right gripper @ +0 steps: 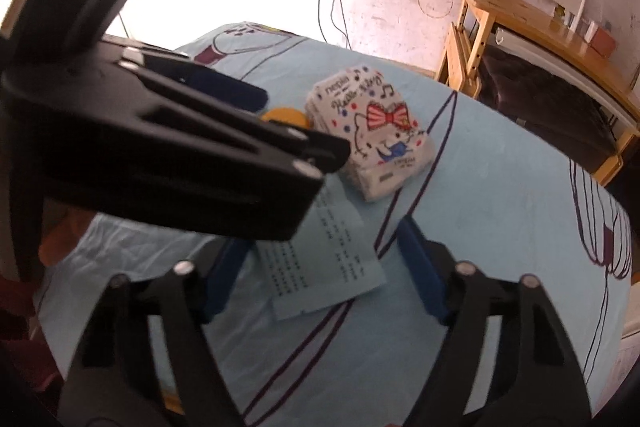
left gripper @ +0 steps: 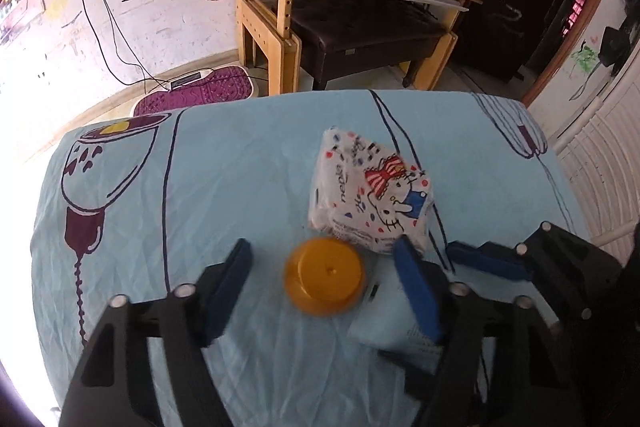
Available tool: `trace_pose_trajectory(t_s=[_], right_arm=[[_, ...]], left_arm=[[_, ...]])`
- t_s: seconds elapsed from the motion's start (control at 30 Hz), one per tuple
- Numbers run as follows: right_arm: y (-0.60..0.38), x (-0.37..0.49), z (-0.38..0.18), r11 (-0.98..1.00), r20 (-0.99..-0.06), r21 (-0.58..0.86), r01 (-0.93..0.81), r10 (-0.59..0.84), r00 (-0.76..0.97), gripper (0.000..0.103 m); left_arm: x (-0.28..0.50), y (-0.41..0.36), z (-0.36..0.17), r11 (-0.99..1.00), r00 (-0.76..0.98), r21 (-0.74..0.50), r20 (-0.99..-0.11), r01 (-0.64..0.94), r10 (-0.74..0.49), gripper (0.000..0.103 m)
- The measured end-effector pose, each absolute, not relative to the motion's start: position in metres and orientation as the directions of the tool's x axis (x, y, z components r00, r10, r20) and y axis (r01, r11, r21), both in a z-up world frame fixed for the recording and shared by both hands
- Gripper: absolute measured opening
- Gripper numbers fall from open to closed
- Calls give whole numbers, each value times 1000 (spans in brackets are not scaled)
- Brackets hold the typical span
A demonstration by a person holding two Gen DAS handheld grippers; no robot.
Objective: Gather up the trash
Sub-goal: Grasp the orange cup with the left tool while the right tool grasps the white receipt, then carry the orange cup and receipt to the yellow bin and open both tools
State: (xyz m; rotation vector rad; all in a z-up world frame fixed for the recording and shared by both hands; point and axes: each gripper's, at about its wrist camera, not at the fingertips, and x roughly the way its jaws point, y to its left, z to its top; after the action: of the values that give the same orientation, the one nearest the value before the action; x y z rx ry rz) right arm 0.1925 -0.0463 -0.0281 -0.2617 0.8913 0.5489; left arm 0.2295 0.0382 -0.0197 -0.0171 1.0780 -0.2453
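Left wrist view: you are bringing your left tool (left gripper: 320,287) down over the round yellow plastic lid (left gripper: 325,275), which is lying flat on the light blue printed cloth covering the surface (left gripper: 224,179). The jaws are standing partly open on either side of the lid, and neither pad is pressing on it, so nothing is being held. Just behind the lid, the white patterned tissue pack (left gripper: 370,189) is sitting close, so you are wanting to keep the far pad clear of it and square the lid between the pads before squeezing.

Right wrist view: your right tool (right gripper: 324,267) is hanging partly open over the pale blue printed paper slip (right gripper: 320,259), which is lying flat between the jaws, not gripped. Your left tool is crowding in at upper left. Thin paper is probably needing a low, scooping pinch at one edge.
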Motion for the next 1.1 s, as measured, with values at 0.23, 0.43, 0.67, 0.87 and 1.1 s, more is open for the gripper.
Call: trace_pose_trajectory(t_s=[0.23, 0.43, 0.67, 0.87, 1.1], right_arm=[[-44, 184, -26, 820, -794, -24, -572, 331, 509, 48], [-59, 182, -26, 844, -794, -19, -536, 313, 521, 48], [-77, 183, -25, 866, -782, 14, -499, 320, 535, 48], [-102, 171, -13, 886, -746, 50, -461, 340, 572, 48], [-146, 158, 5, 917, -685, 94, -388, 343, 643, 48]], left_arm=[[222, 36, -21, 977, 468, -92, -867, 193, -174, 55], [212, 28, -20, 974, 482, -62, -861, 219, -164, 37], [205, 31, -17, 973, 483, -85, -857, 213, -180, 37], [183, 31, 1, 971, 525, -109, -825, 214, -208, 37], [166, -3, 39, 960, 594, -111, -765, 257, -247, 37]])
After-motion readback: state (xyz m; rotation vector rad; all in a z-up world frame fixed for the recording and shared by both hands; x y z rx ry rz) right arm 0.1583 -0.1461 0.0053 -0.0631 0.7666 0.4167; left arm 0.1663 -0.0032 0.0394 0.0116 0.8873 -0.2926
